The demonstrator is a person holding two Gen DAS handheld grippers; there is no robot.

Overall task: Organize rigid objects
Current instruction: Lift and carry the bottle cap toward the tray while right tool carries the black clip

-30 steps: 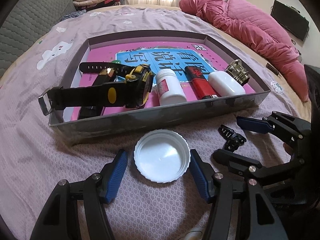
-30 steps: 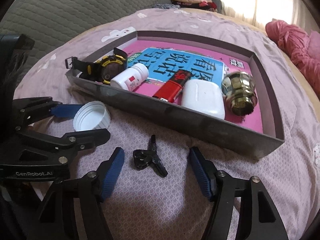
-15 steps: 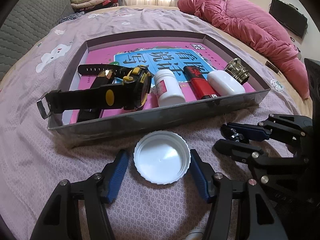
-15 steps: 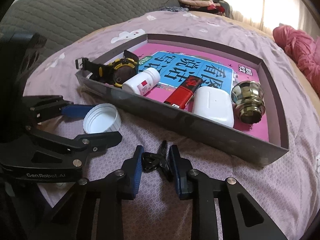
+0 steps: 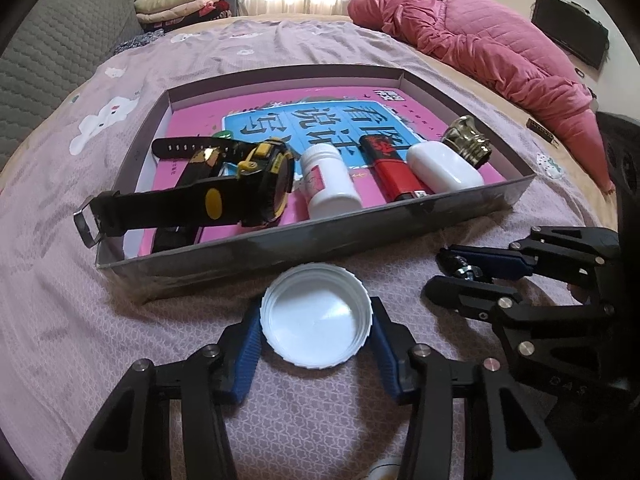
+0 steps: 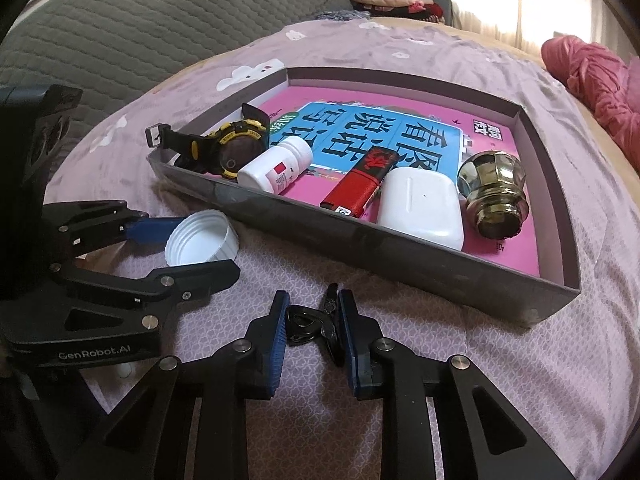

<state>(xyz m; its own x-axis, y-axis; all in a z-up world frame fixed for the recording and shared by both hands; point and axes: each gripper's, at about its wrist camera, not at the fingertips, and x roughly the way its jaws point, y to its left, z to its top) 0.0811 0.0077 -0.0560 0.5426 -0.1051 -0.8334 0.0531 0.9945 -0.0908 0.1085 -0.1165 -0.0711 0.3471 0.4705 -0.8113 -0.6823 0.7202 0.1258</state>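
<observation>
Now the small black clip (image 6: 316, 322), glossy with looped handles, lies on the lilac bedspread (image 6: 460, 340) before the grey tray (image 6: 400, 240), clenched in the right gripper (image 6: 313, 320); left gripper (image 5: 316, 330) jaws are closing around the white ridged cap (image 5: 316, 316); its body reads "GenRobot.AI"

My right gripper (image 6: 311, 318) is closed on a small black clip (image 6: 310, 320) that lies on the purple bedcover (image 6: 460, 352), with both blue pads (image 6: 280, 320) pressing on its sides. To the left I see my left gripper (image 6: 188, 242), whose jaws are closing around a white bottle cap (image 6: 202, 238) standing with its open side up. Behind them is a shallow grey box (image 6: 400, 246), and inside it, on a pink book (image 6: 400, 128), lie a black and yellow watch (image 6: 224, 148), a white pill bottle (image 6: 276, 166), a red lighter (image 6: 366, 184), a white earbud case (image 6: 420, 202) and a metal knob (image 6: 492, 194).
</observation>
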